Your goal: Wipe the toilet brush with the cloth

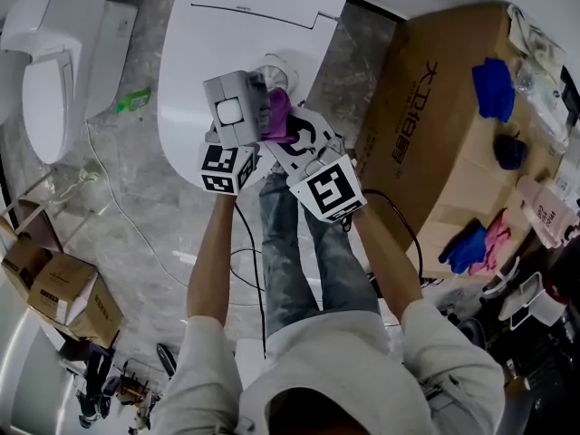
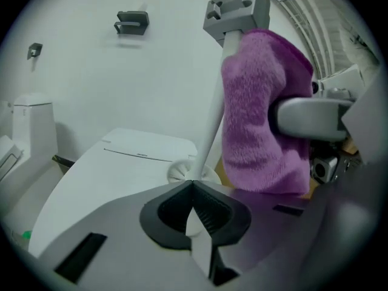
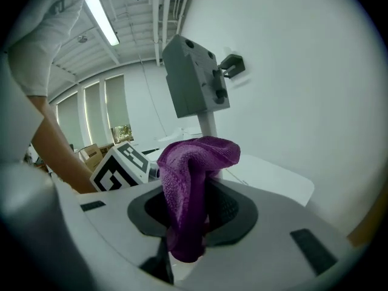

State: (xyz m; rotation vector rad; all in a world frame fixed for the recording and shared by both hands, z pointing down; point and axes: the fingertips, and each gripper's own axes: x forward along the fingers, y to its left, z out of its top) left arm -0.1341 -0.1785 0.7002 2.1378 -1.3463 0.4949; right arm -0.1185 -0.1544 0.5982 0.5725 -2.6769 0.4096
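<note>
Left gripper (image 2: pixel 193 183): clamped tight on the white shaft of the toilet brush (image 2: pixel 212 117); held it roughly upright, grey block end (image 2: pixel 237 8) uppermost. Right gripper (image 3: pixel 195 193): closed on the purple cloth (image 3: pixel 185 162); pressed its fold against the shaft, just below the grey block end. Both: hung above the front edge of the closed toilet lid (image 1: pixel 217 16). Cardboard box (image 1: pixel 435 107): stood just right of the toilet.
</note>
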